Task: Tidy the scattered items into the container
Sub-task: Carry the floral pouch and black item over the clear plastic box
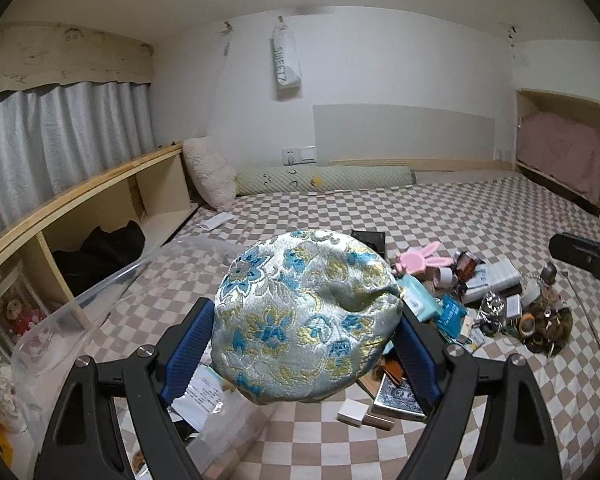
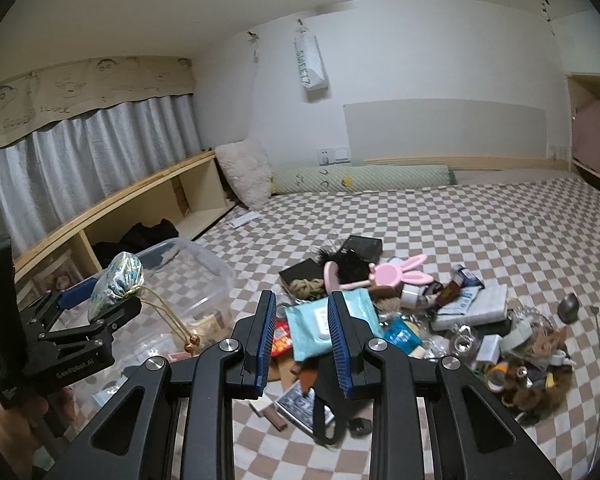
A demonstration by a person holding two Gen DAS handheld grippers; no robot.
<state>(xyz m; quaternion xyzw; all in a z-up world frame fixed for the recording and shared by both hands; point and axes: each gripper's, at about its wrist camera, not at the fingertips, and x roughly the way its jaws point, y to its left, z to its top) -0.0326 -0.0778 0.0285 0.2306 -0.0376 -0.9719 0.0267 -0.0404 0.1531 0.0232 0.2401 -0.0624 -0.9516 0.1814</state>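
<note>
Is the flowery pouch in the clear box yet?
Not yet. The left gripper holds the pouch up above the clear box.

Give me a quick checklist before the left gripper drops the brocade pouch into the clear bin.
1. Pouch held: brocade pouch sits between the left gripper fingers. Ok.
2. Pouch lifted off the bed: ok.
3. Clear bin open on top, no lid: ok.
4. Pouch fully over the bin opening: cannot tell.
5. Pouch drawstring dangling with beads, may catch the rim: not ok.
6. Right gripper holds nothing and is beside the bin, over the pile: ok.
</note>
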